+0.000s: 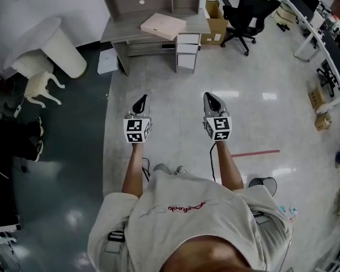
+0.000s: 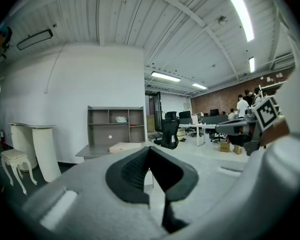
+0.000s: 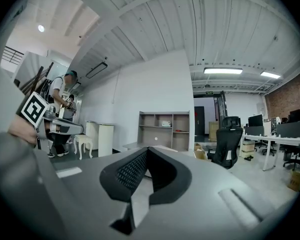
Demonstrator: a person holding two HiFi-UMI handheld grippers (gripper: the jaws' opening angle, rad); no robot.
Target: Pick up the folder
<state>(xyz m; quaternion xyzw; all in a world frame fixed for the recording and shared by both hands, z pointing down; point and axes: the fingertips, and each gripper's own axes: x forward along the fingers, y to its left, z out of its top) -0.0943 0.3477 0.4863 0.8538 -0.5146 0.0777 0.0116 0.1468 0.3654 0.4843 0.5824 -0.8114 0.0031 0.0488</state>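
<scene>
- Looking down through the head view, the folder (image 1: pixel 163 25) is lying flat and skewed on the grey counter (image 1: pixel 118 33) at the far end of the room. One corner is seeming to reach the counter's front edge.
- It is showing as a pale, thick, board-like slab. I am judging it stiff, fairly light and smooth-faced, so a pinch on that near corner or edge is looking safer than a grab across its broad face.
- The left hand-held gripper (image 1: pixel 140 102) and the right hand-held gripper (image 1: pixel 212 101) are hanging over bare floor, well apart from the counter. Both have their jaws pressed together on nothing.
- Red script is running across the person's shirt (image 1: pixel 175 208), but it is too small to read, and no label is showing on the folder.
- In the left gripper view, the jaws are meeting tip to tip with nothing between them. The folder is sitting on the counter beyond them, under the shelf unit (image 2: pixel 116 125).
- In the right gripper view, the jaws are likewise touching and empty, and the counter is standing far ahead. A green sign (image 3: pixel 208 92) is glowing over the doorway, too small to read.
</scene>
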